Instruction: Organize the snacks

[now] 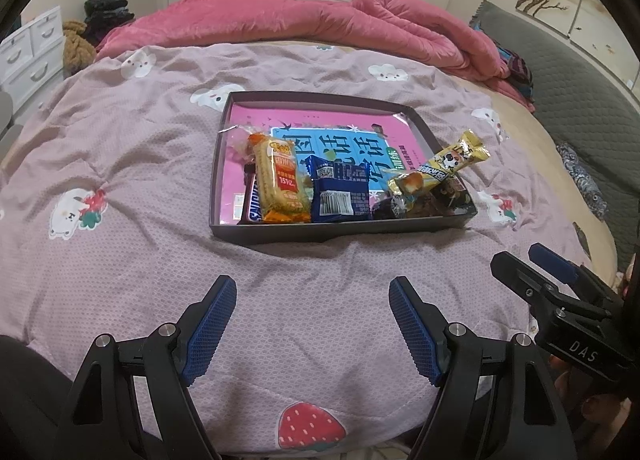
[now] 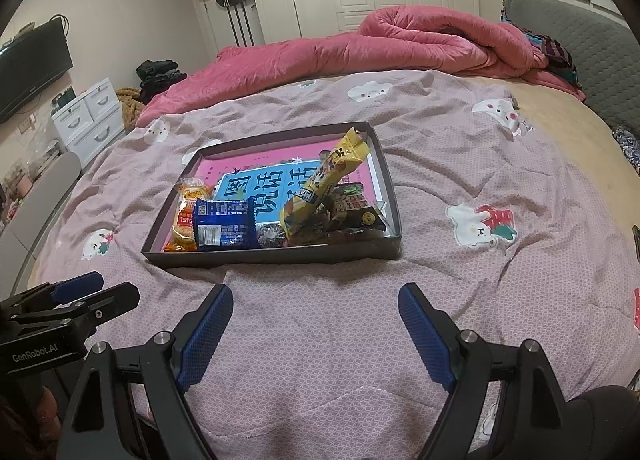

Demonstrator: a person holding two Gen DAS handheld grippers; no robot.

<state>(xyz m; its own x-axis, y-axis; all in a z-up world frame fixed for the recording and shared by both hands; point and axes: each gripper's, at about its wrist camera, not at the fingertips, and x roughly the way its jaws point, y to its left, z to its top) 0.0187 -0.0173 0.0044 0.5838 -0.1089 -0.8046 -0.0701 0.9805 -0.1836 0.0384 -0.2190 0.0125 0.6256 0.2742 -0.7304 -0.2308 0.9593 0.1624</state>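
Left gripper [image 1: 312, 324], right gripper [image 2: 316, 332]: jaws wide, empty, above quilt [image 1: 140, 180]. Ahead: tray [image 1: 276, 230] holding snacks at near edge. Yellow bar [image 1: 444, 170] propped over rim; likely to slide out if nudged.

Dim warm indoor light, soft shadows, heavy fisheye bending, dark vignetted corners, slight grain

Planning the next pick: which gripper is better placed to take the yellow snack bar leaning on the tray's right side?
Right, probably. The yellow snack bar lies nearer the right gripper than the left gripper; both hover open, short of the tray.
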